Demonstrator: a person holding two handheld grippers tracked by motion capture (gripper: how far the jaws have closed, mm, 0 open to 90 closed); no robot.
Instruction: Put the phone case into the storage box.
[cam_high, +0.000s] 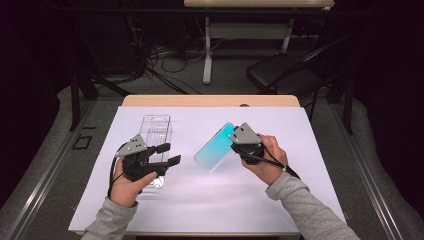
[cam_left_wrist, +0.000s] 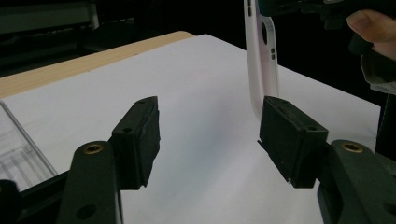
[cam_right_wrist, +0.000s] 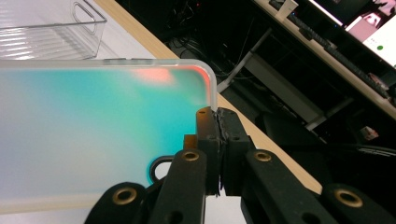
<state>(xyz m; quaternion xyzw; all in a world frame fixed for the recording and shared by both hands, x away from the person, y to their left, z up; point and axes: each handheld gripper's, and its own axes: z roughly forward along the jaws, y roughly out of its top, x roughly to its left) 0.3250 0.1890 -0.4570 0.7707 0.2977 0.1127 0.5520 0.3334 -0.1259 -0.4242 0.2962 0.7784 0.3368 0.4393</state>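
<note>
Two grippers share the work: the right gripper (cam_high: 239, 142) pinches a teal phone case (cam_high: 216, 146) by its corner, tilted above the counter (cam_high: 280, 200), so the left gripper (cam_high: 169, 154), jaws spread and empty, can reach it.

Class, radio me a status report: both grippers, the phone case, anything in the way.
Right gripper shut on teal translucent phone case, held tilted above white sheet. Left gripper open, nothing between jaws. Clear plastic box beside left gripper; path clear.

Grey sleeves (cam_high: 305, 205); black two-jaw grippers (cam_high: 167, 154), brass-ringed screw holes, grey three-cornered top plates (cam_high: 246, 133), black cables (cam_high: 111, 175), apparently matte plastic
</note>
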